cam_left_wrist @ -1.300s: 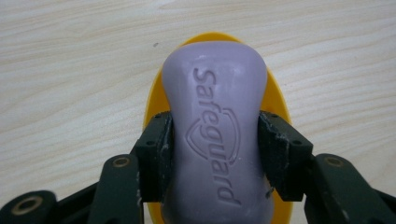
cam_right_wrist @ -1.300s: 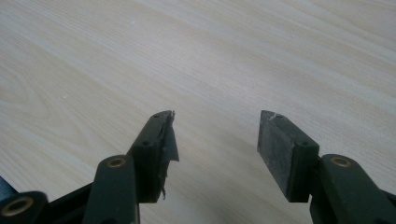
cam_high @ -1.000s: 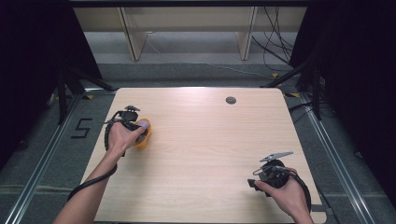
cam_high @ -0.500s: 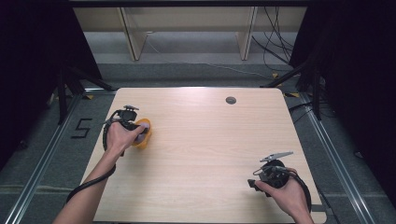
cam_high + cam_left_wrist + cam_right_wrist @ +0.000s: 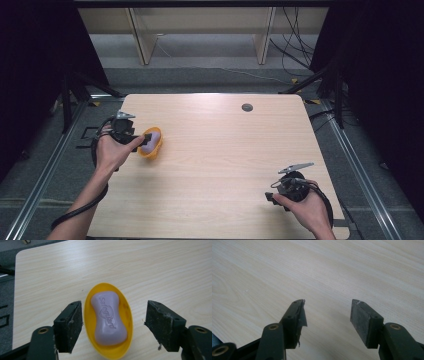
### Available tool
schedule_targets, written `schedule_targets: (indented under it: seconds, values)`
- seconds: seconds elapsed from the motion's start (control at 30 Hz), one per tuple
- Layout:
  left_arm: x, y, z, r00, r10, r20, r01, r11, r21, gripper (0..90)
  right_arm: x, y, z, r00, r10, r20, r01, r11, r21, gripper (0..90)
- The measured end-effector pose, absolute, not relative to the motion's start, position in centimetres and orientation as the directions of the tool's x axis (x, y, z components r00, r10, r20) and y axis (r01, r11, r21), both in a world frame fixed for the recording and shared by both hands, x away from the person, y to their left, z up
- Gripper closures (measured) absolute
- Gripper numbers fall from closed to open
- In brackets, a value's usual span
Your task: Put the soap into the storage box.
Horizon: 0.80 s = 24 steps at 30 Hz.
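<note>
A yellow oval soap dish (image 5: 149, 151) lies on the left part of the wooden table (image 5: 225, 155), and a lilac bar of soap (image 5: 152, 136) marked "Safeguard" rests in it. My left gripper (image 5: 146, 140) hovers just left of the dish. In the left gripper view the dish (image 5: 128, 315) and soap (image 5: 108, 320) lie between the jaws of the left gripper (image 5: 113, 305), which have just been opening and touch neither. At the table's front right my right gripper (image 5: 271, 196) is held low; in the right gripper view the right gripper (image 5: 327, 303) stands open over bare wood.
A small dark round grommet (image 5: 247, 107) sits in the tabletop near its far edge. Beyond the table are wooden shelf legs (image 5: 142, 40) and cables (image 5: 295, 45) on the floor. Metal rails (image 5: 45, 170) run along both sides.
My left gripper has opened, risen and drawn back to the left off the dish, so the soap now shows. The right hand has kept still.
</note>
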<state>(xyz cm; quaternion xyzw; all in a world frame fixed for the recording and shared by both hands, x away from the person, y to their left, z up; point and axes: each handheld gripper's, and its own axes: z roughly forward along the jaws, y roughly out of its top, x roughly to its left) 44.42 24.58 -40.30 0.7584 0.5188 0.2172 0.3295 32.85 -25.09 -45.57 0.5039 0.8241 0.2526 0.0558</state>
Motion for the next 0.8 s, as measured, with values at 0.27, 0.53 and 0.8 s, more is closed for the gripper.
schedule_targets:
  seconds: [0.27, 0.53, 0.8]
  values:
    - [40.9, 26.4, -39.6, 0.401, 0.916, -0.006, 0.61, -0.262, 0.748, 25.9, 32.8, -25.0, -45.5, -0.483, 0.86, 0.164, 0.808, 0.366, 0.462, 45.1]
    - [36.8, 27.5, -41.4, 0.38, 0.925, -0.03, 0.565, -0.207, 0.799, 28.0, 32.8, -25.0, -45.5, -0.477, 0.866, 0.152, 0.806, 0.363, 0.468, 45.2]
    - [32.7, 29.2, -47.0, 0.332, 0.94, -0.076, 0.584, -0.141, 0.799, 30.2, 32.8, -25.0, -45.5, -0.479, 0.865, 0.147, 0.797, 0.359, 0.486, 45.1]
